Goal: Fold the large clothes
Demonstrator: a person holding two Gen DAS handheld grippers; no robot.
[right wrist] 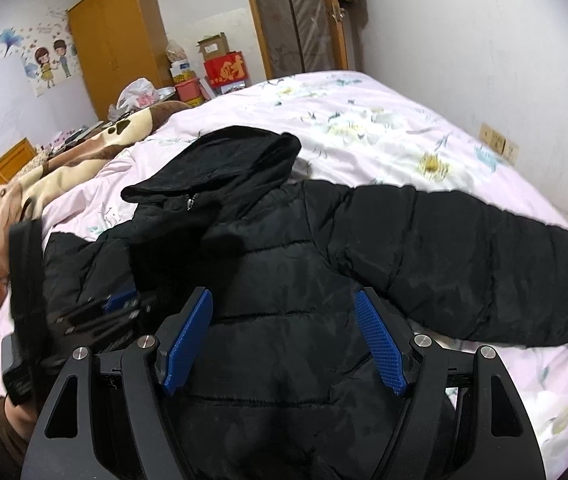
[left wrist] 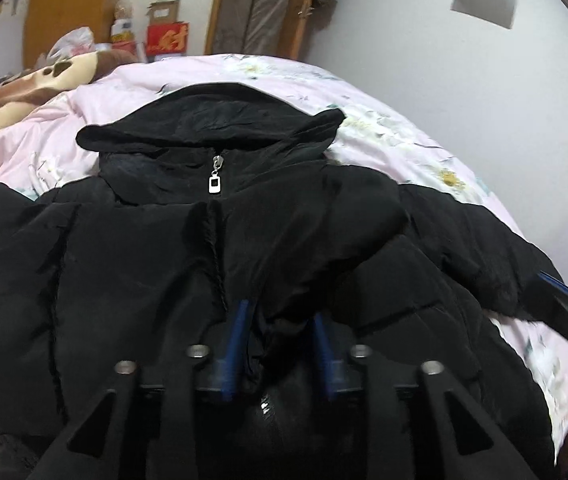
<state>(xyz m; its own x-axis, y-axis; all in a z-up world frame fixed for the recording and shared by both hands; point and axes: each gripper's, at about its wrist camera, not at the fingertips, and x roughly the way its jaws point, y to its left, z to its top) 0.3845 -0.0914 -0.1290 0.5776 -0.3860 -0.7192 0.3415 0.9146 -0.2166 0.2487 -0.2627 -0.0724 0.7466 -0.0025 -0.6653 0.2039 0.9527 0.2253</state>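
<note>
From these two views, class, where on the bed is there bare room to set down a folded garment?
Free: pink floral sheet beyond the jacket's hood and outstretched sleeve, toward the white wall. Crowded: the brown paw-print blanket side, and the jacket itself.

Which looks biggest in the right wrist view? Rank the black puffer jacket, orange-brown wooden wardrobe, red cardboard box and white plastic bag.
1. Black puffer jacket, nearest the camera.
2. Orange-brown wooden wardrobe.
3. Red cardboard box and white plastic bag look alike; no ranking.
</note>
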